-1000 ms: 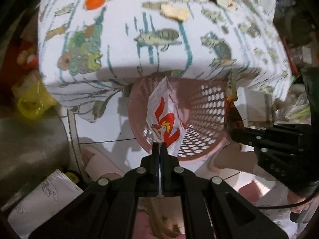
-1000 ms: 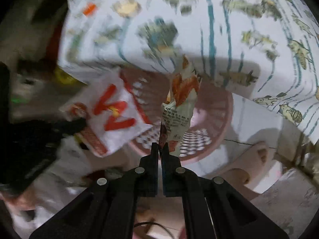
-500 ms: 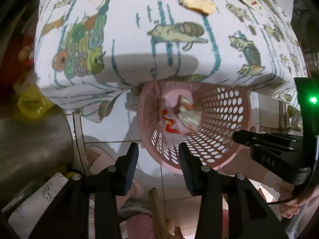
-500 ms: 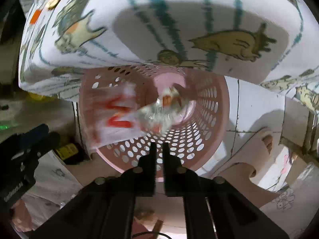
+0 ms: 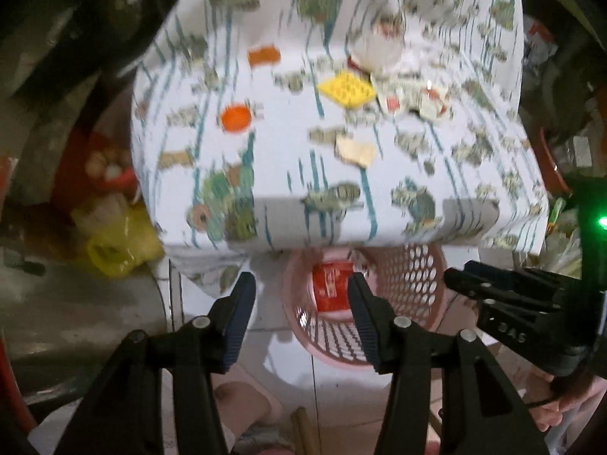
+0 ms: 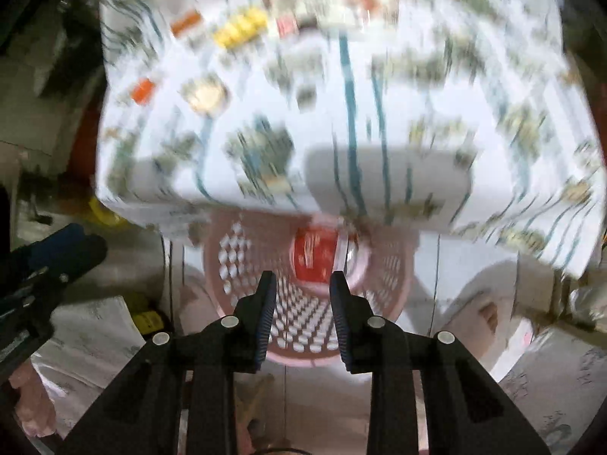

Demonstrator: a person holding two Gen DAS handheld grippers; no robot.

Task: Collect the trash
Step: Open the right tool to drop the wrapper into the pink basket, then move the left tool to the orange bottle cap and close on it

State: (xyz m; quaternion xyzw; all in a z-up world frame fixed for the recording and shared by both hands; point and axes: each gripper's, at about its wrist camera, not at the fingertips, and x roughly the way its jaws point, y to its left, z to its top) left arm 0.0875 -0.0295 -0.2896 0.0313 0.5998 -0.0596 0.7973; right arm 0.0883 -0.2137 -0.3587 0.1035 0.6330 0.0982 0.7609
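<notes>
A pink perforated basket (image 5: 409, 295) (image 6: 242, 265) stands on the floor under the table's front edge. A red wrapper (image 5: 332, 284) (image 6: 315, 256) lies inside it. My left gripper (image 5: 301, 305) hangs above the basket, its jaws opening, with nothing between them. My right gripper (image 6: 301, 299) is also over the basket, jaws opening and empty; it shows at the right of the left wrist view (image 5: 493, 295). On the patterned tablecloth (image 5: 288, 151) lie an orange lid (image 5: 236, 116), a yellow piece (image 5: 347, 89), a beige scrap (image 5: 354, 150) and torn wrappers (image 5: 413, 100).
A yellow bag (image 5: 117, 250) and a red bowl of small items (image 5: 108, 167) sit left of the table. A metal drum (image 5: 76, 311) stands at the lower left. A person's bare foot (image 6: 489, 314) rests on the white floor tiles beside the basket. Printed paper (image 6: 91, 337) lies at the left.
Both grippers let go of their wrappers, which fell into the pink basket. Both have opened and risen, so more of the tabletop is in view.
</notes>
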